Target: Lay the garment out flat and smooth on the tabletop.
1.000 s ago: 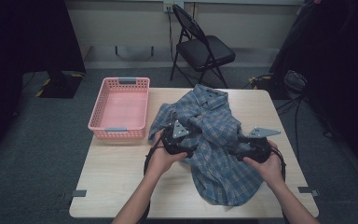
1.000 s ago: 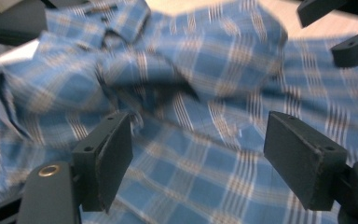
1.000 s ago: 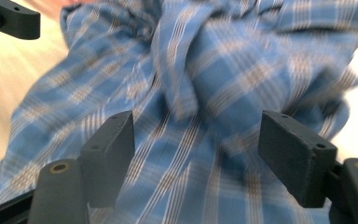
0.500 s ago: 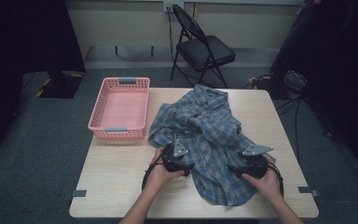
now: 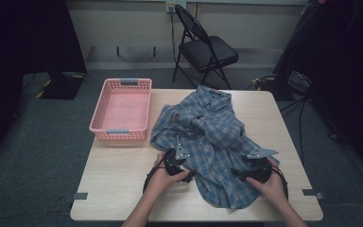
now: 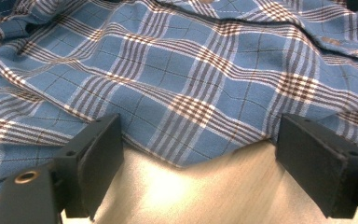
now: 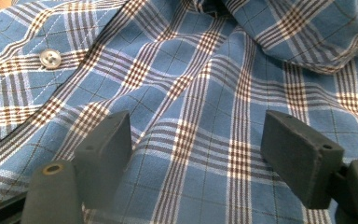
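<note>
Fingers (image 6: 93, 158) of your left gripper (image 6: 200, 172) stand spread wide and grasp nothing; they have just been opening further, and between them lies bare worktop (image 6: 205, 196) with the shirt's edge (image 6: 186, 161) dipping in as a small corner of cloth, touched by neither pad. You see the plaid shirt (image 5: 212, 142) from the high view as a crumpled blue heap spread across the middle and right of the worktop (image 5: 118, 175), its collar end toward the far edge and its lower part reaching almost to the near edge. Your left gripper (image 5: 176, 163) sits low at the shirt's left border, and your left hand (image 5: 163, 177) wraps its body from below.

Your right gripper (image 5: 257, 165) rests over the cloth near the shirt's right side, with your right hand (image 5: 274, 187) behind it. From the right gripper view, its fingers (image 7: 105, 149) are likewise released, set well apart with flat plaid fabric (image 7: 200, 154) lying between them, and the pads do not pinch it. A white button (image 7: 51, 58) shows on the cloth ahead of them, to the left.

Beside the shirt, on the worktop's far left corner, stands a pink basket (image 5: 123, 134). A black folding chair (image 5: 208, 49) stands on the floor beyond the worktop.
</note>
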`<move>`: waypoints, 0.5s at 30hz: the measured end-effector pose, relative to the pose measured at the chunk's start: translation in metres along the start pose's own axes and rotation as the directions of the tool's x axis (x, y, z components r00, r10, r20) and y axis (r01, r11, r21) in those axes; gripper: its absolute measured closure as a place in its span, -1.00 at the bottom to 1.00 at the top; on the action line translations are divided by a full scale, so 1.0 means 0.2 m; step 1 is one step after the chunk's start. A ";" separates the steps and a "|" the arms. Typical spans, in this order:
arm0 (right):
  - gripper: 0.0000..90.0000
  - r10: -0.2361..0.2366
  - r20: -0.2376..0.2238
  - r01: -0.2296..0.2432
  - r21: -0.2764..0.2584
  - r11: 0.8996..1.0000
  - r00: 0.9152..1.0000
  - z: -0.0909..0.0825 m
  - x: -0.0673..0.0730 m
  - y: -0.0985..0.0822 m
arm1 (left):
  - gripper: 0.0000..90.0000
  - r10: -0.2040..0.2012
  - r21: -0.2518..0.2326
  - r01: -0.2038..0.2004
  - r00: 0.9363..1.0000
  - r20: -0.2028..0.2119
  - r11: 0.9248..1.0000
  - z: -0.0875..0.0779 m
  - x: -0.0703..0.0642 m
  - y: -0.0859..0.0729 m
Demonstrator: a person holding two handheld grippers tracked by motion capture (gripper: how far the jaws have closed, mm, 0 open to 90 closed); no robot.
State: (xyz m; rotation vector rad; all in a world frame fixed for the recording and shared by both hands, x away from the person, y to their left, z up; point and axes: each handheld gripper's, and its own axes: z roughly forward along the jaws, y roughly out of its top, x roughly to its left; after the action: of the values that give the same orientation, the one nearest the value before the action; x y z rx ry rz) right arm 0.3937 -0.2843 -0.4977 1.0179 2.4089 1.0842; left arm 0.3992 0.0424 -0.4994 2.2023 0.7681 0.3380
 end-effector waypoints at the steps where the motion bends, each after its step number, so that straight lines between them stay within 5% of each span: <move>1: -0.47 0.000 -0.001 0.000 0.000 1.000 1.000 0.00 0.00 0.00 | -0.68 -0.002 -0.001 0.002 1.000 0.001 1.000 0.00 0.00 0.00; 15: -0.47 0.007 0.009 -0.007 0.001 1.000 1.000 0.00 0.00 0.00 | -0.67 -0.007 -0.002 0.007 1.000 -0.005 1.000 0.00 0.00 0.00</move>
State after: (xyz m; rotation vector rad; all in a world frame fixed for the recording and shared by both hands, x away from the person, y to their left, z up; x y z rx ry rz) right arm 0.3931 -0.2835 -0.4977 1.0297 2.4012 1.0784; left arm 0.3988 0.0429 -0.4995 2.1971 0.7780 0.3409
